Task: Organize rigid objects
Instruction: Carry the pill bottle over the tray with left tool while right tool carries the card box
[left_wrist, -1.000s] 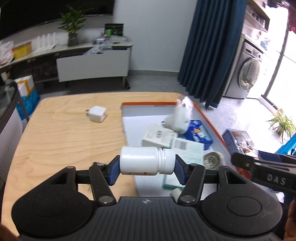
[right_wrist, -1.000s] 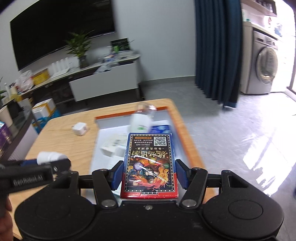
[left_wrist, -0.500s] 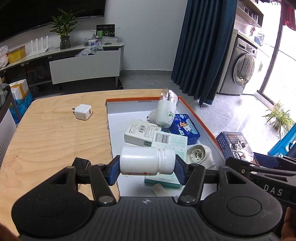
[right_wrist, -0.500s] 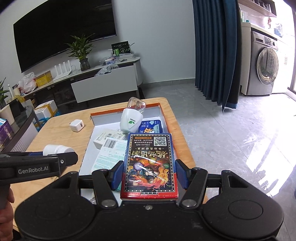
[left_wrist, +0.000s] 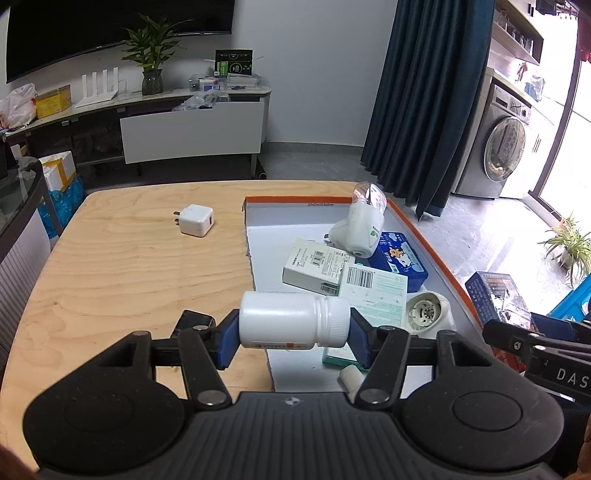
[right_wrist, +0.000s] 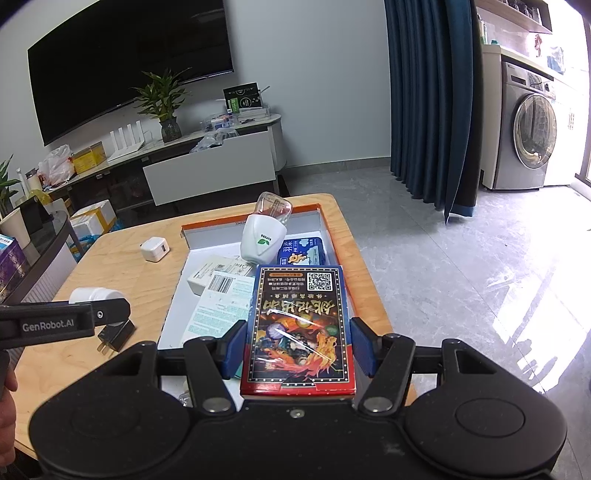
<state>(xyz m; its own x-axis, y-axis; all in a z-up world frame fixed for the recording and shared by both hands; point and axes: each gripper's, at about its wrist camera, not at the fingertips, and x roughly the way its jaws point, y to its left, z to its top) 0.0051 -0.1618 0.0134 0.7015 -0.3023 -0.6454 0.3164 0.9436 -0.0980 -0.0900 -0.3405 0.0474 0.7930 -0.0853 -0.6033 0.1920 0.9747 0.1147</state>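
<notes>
At lower centre of each view, the left gripper (left_wrist: 294, 325) clamps a white bottle (left_wrist: 291, 319) sideways; the right gripper (right_wrist: 298, 345) grips a colourful box (right_wrist: 300, 326), jaws partly open.

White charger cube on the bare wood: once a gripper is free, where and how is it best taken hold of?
Grip the white charger cube across its two flat side faces, coming from above. It lies flat and alone on the table, prongs toward the left in the left wrist view, so keep the pads off that end.

Matt white plastic bottle (left_wrist: 293, 319), glossy wrapped card box (right_wrist: 299, 328), pale wood-grain table (left_wrist: 129, 273).
</notes>
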